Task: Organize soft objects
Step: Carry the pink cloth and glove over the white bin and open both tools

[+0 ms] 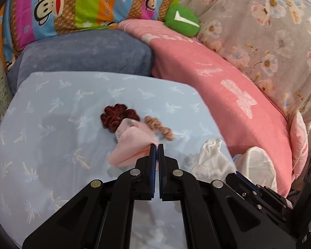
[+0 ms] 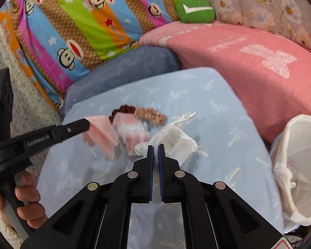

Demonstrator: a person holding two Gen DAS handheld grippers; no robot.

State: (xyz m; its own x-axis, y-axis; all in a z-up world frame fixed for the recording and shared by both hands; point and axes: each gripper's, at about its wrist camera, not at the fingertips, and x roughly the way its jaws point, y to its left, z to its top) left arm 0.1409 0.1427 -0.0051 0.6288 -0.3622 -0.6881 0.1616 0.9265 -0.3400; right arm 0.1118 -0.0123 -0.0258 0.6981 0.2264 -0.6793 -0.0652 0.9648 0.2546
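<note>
My left gripper (image 1: 155,145) is shut on a corner of a thin pink cloth (image 1: 130,148), which hangs lifted off a light blue pillow (image 1: 51,124). Behind the cloth lie a dark red scrunchie (image 1: 118,117) and a tan scrunchie (image 1: 159,128). My right gripper (image 2: 155,147) is shut on a bunched white sock (image 2: 178,139) that trails onto the pillow (image 2: 228,108). In the right wrist view the left gripper (image 2: 88,123) comes in from the left with the pink cloth (image 2: 102,134). A pink-and-white striped sock (image 2: 134,130) lies between the two held pieces.
A white plastic bag (image 2: 298,161) stands open at the pillow's right edge. A pink blanket (image 2: 248,62), a grey-blue cushion (image 2: 124,68), a striped monkey-print pillow (image 2: 83,25), a green plush (image 2: 194,10) and a floral quilt (image 1: 269,31) ring the pillow. A hand (image 2: 27,199) grips the left tool's handle.
</note>
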